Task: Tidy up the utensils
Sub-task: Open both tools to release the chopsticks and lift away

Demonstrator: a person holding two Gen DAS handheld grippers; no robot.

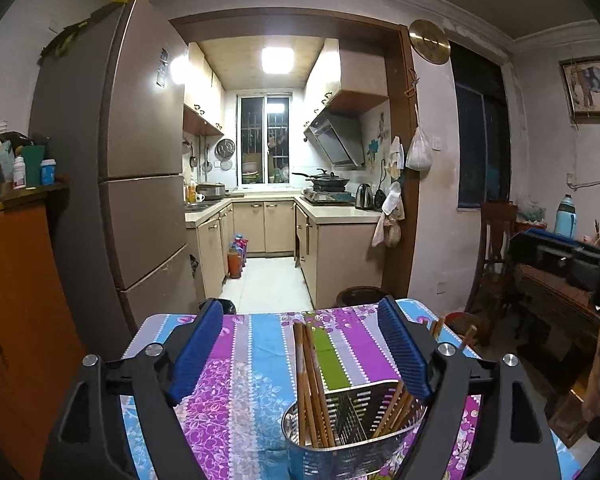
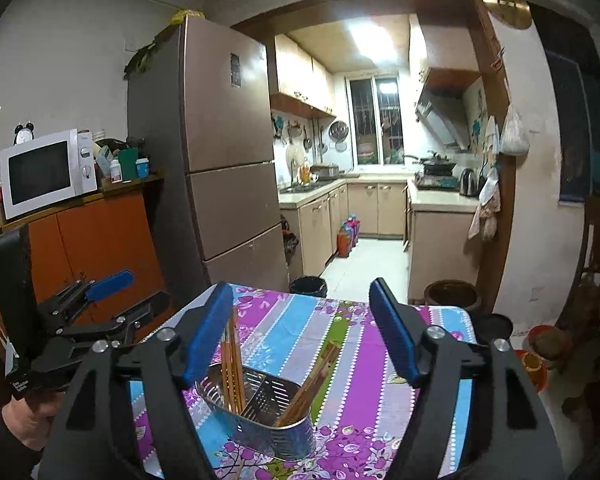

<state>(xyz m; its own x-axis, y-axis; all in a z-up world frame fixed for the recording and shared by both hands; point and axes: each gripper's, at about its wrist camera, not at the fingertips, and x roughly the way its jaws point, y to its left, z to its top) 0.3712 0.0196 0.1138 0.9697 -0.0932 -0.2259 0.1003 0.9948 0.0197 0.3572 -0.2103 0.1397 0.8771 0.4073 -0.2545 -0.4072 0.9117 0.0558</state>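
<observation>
A perforated metal utensil holder (image 1: pixel 352 428) with two compartments stands on the striped floral tablecloth (image 1: pixel 252 344). Wooden chopsticks (image 1: pixel 310 380) lean in its left compartment and more chopsticks (image 1: pixel 394 408) in its right. The holder also shows in the right wrist view (image 2: pixel 260 412), with chopsticks (image 2: pixel 232 364) on the left and darker chopsticks (image 2: pixel 312 380) on the right. My left gripper (image 1: pixel 300 312) is open and empty, above and behind the holder. My right gripper (image 2: pixel 300 292) is open and empty above the holder. The left gripper also shows at the left of the right wrist view (image 2: pixel 112 280).
The table's far edge (image 2: pixel 340 300) faces a kitchen doorway with a black bin (image 2: pixel 308 286) and a brown pot (image 2: pixel 452 292) on the floor. A fridge (image 2: pixel 220 152) and an orange cabinet (image 2: pixel 100 240) with a microwave (image 2: pixel 44 172) stand left. A wooden chair (image 1: pixel 496 248) stands right.
</observation>
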